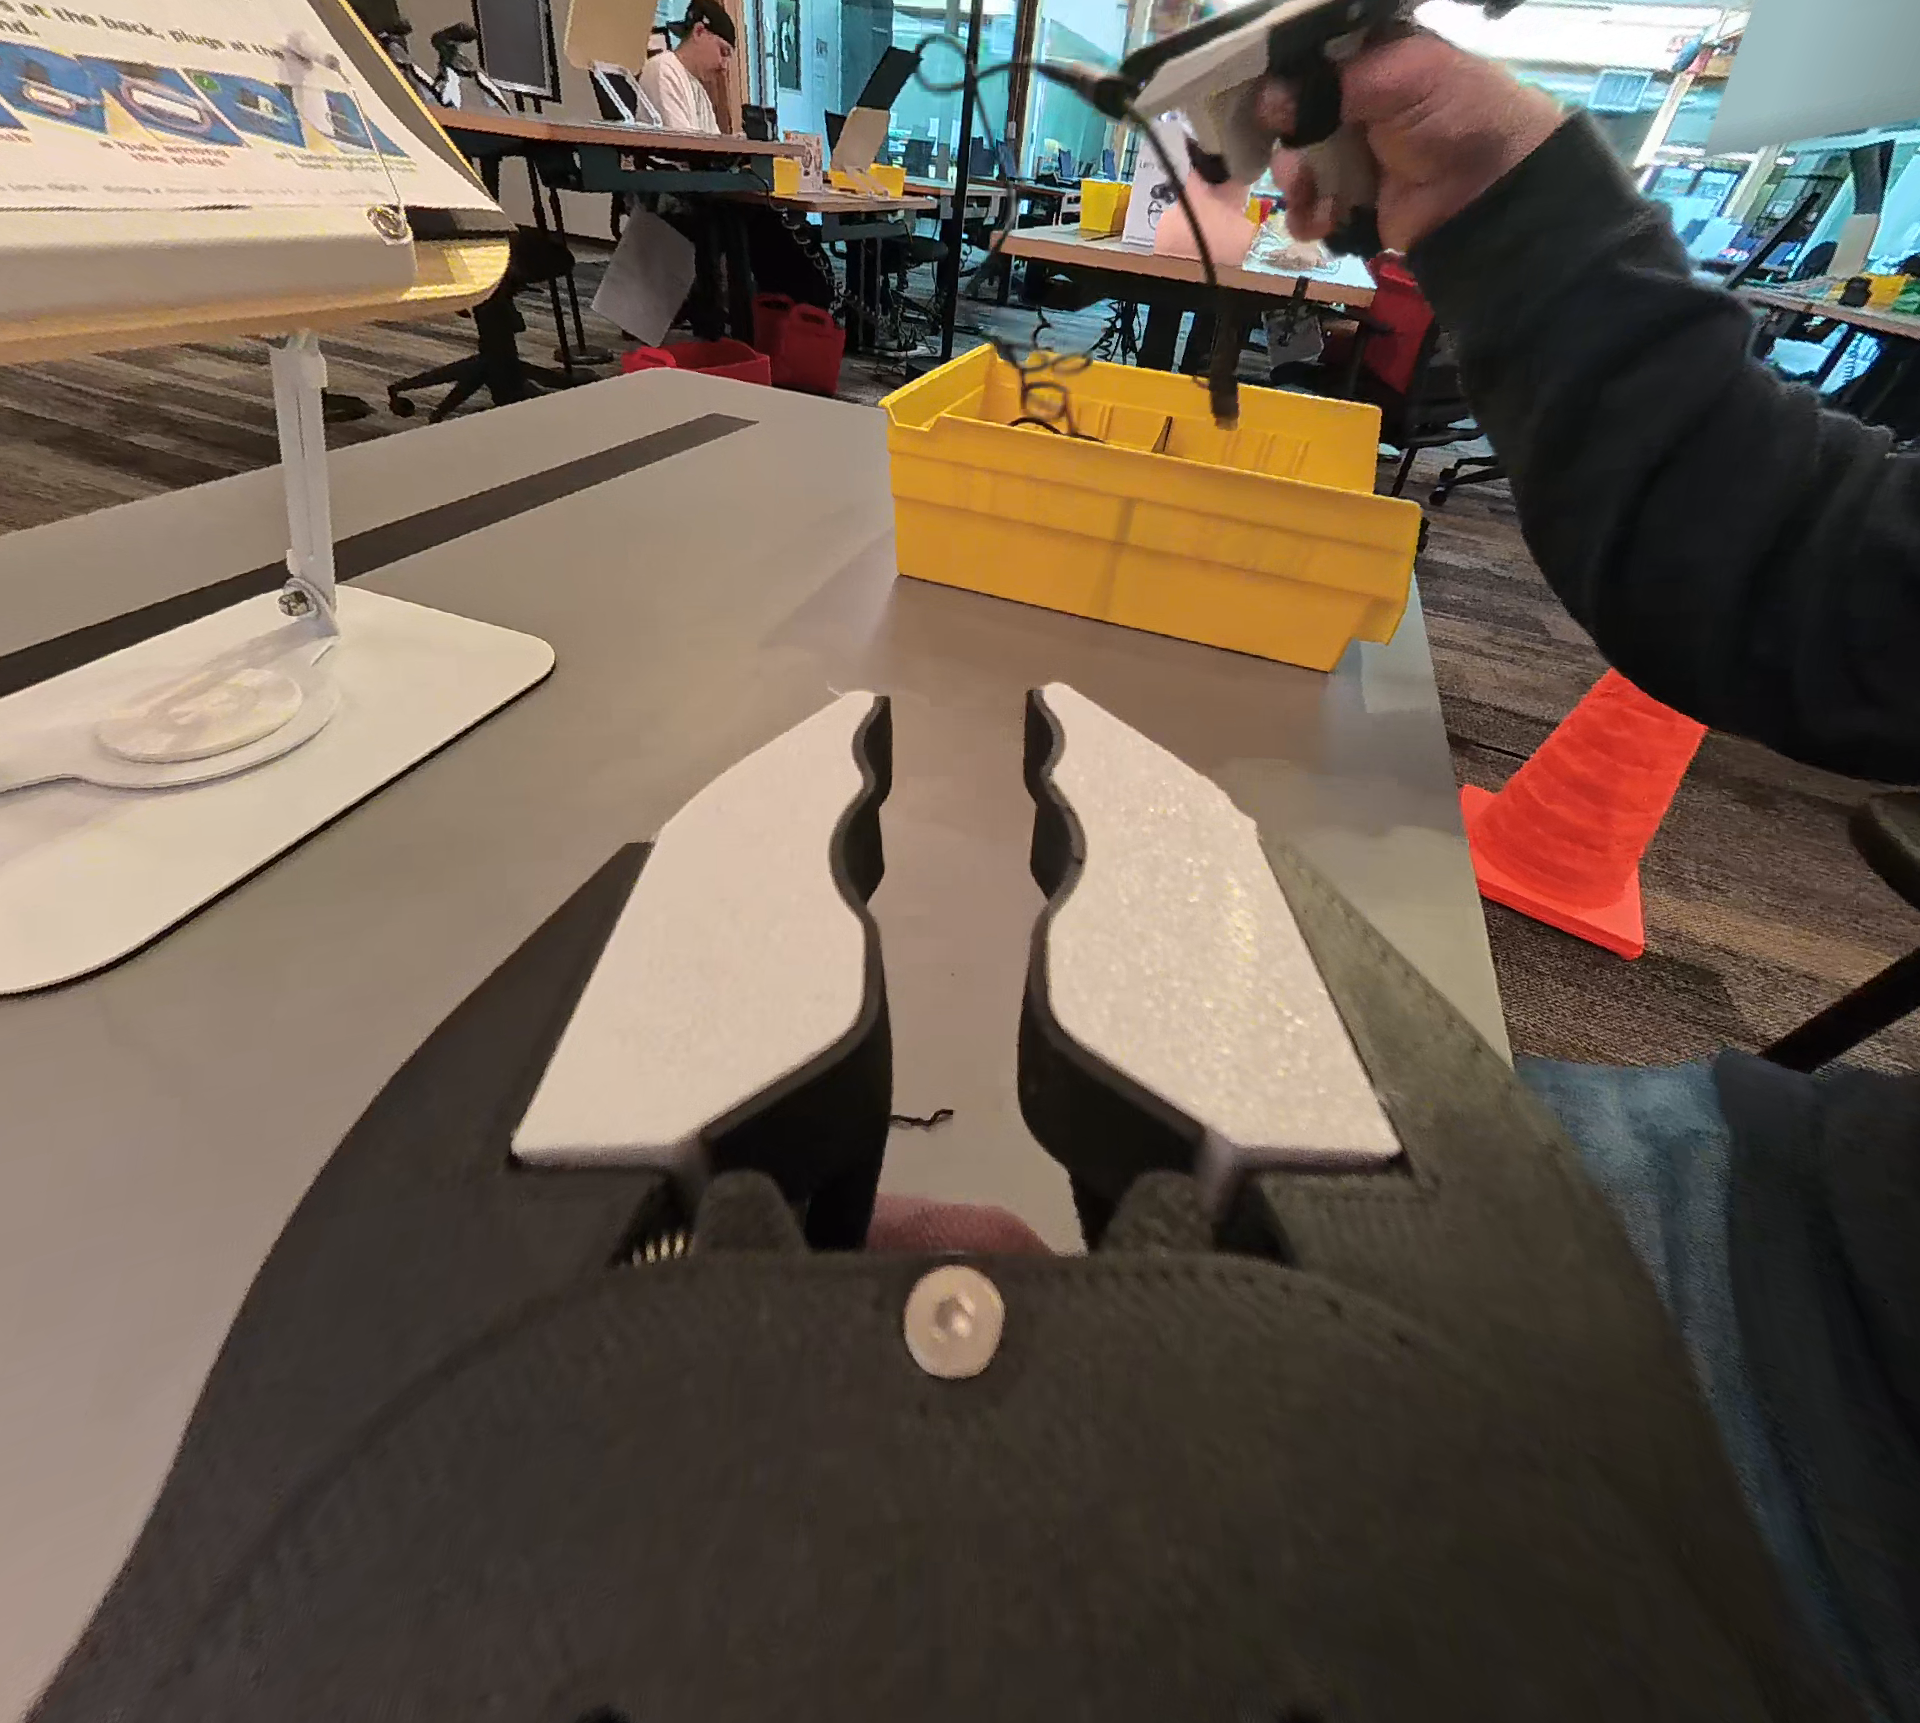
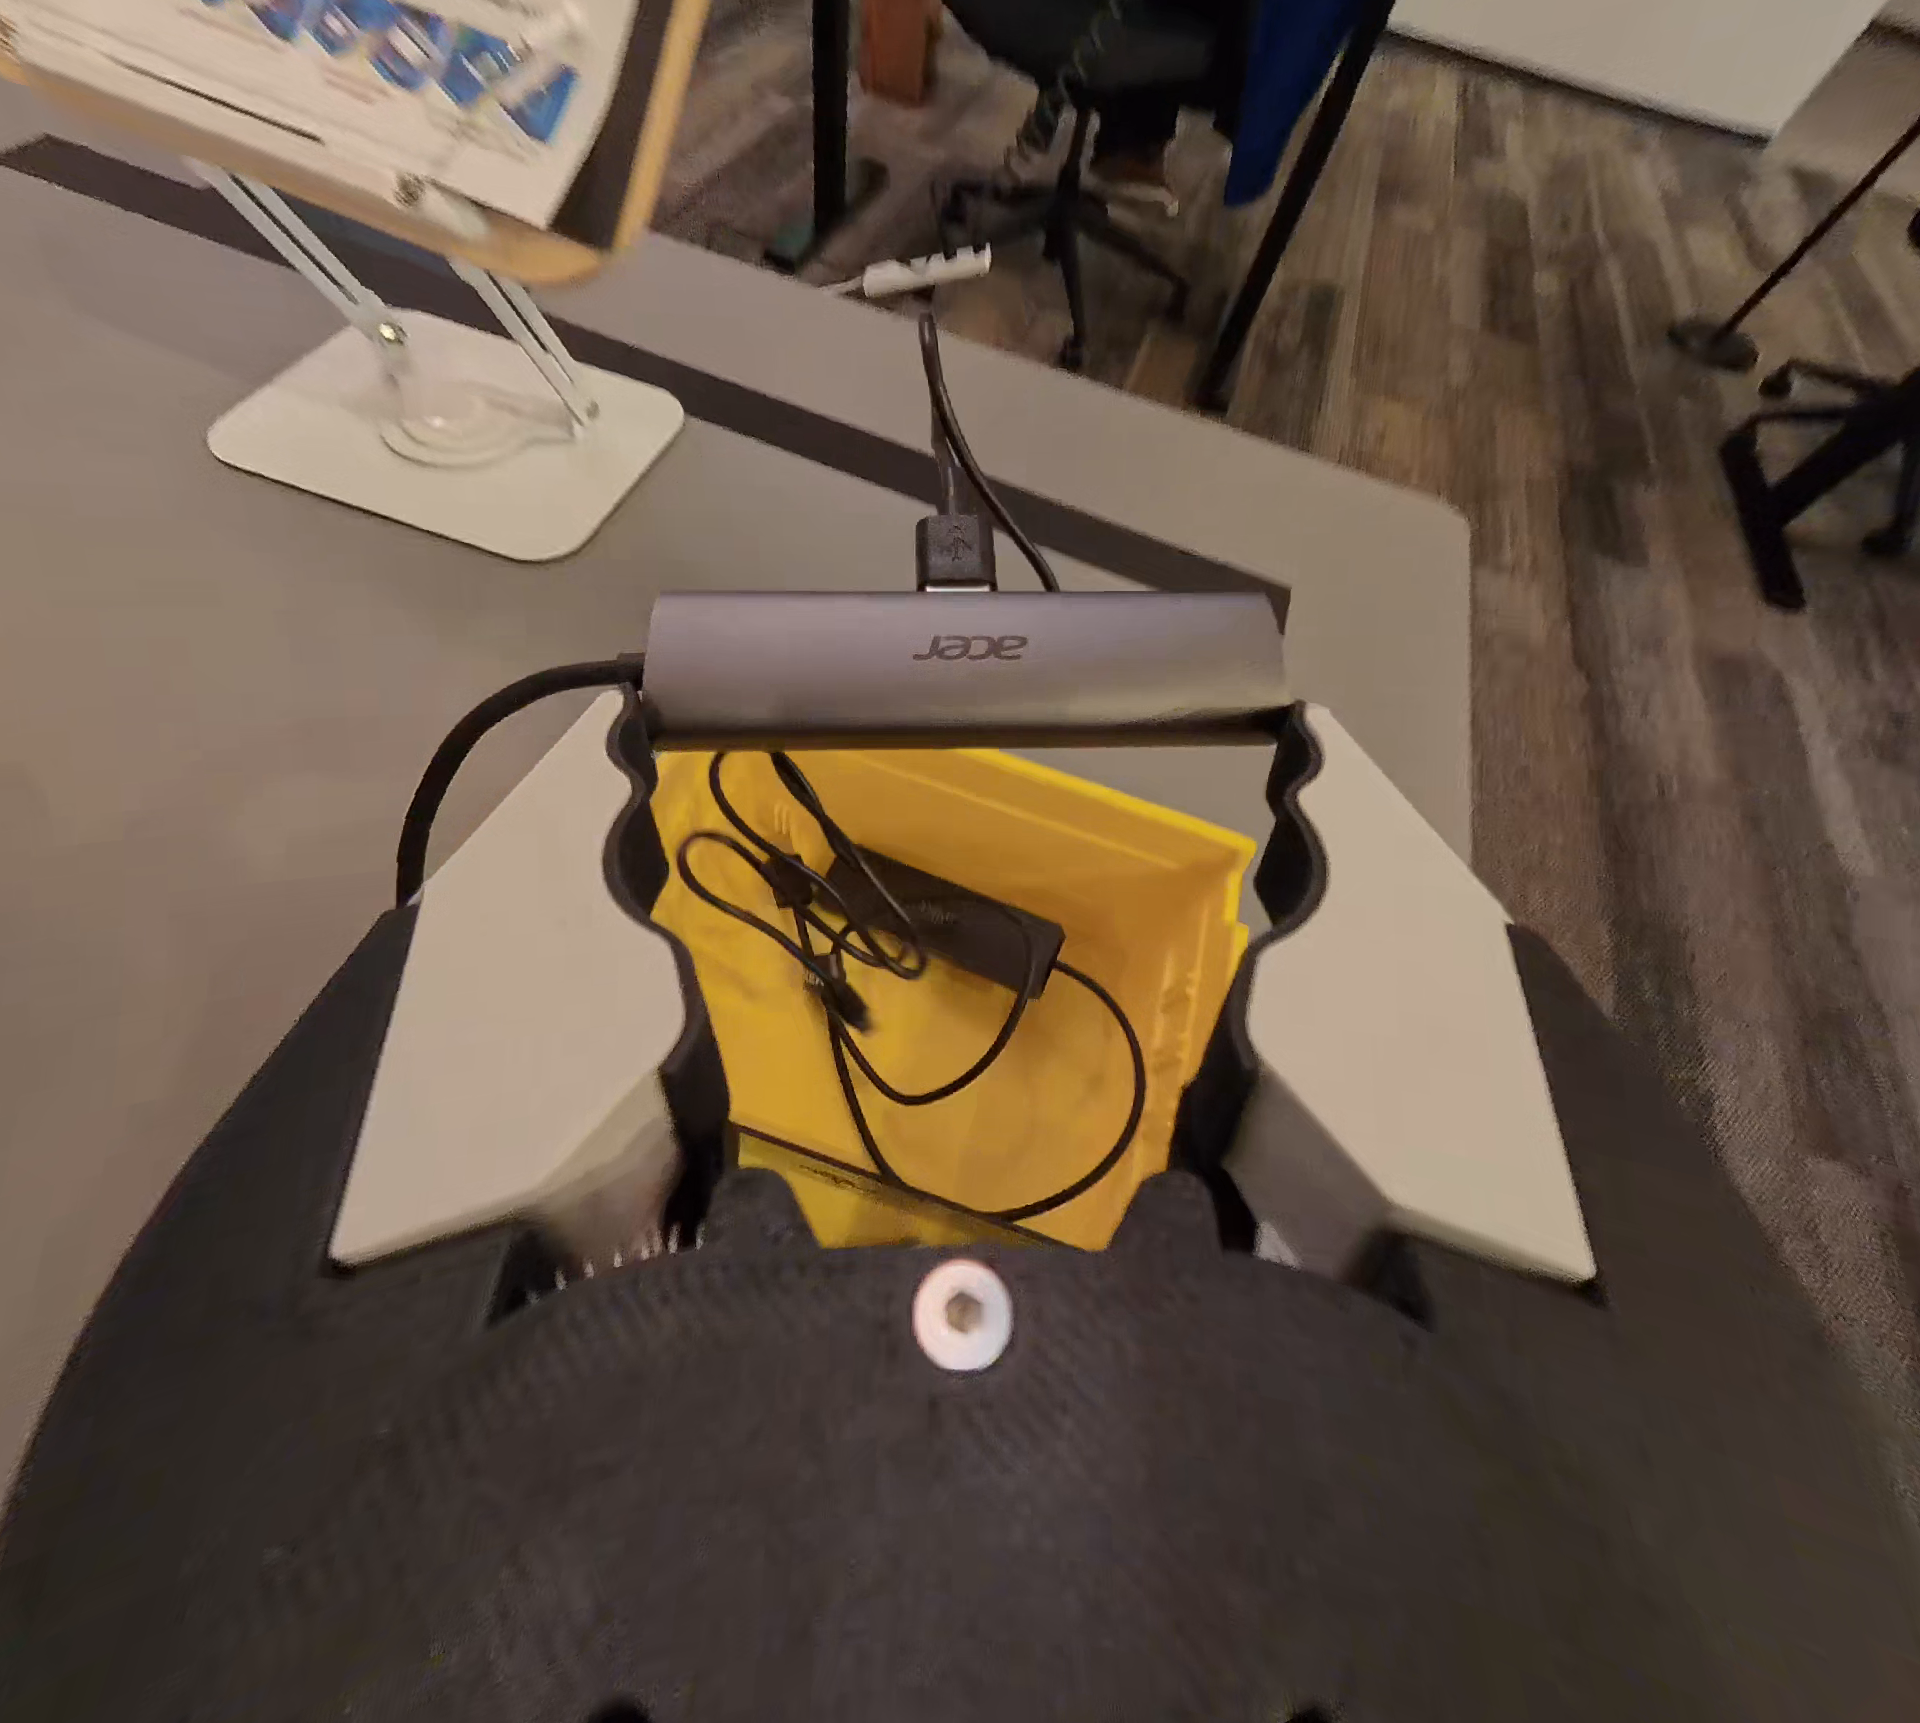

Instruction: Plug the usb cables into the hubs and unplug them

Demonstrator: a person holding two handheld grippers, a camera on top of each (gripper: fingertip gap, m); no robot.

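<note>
My right gripper (image 2: 961,717) is shut on a grey USB hub (image 2: 966,655), held crosswise between the fingertips above the yellow bin (image 2: 1164,863). A black USB plug (image 2: 954,553) sits in the hub's far side, and its thin cable trails away. The hub's own thick cable (image 2: 457,759) loops off to the left. Inside the bin lie a black hub (image 2: 956,920) and tangled black cables. In the left wrist view, the right gripper (image 1: 1132,84) is raised over the bin (image 1: 1143,520) with cables (image 1: 1216,364) dangling into it. My left gripper (image 1: 956,707) is open and empty, low over the grey table (image 1: 623,593).
A document stand with a white base (image 1: 260,738) stands on the table's left, also in the right wrist view (image 2: 447,437). An orange cone (image 1: 1569,821) stands on the floor past the table's right edge. Office chairs and desks lie beyond.
</note>
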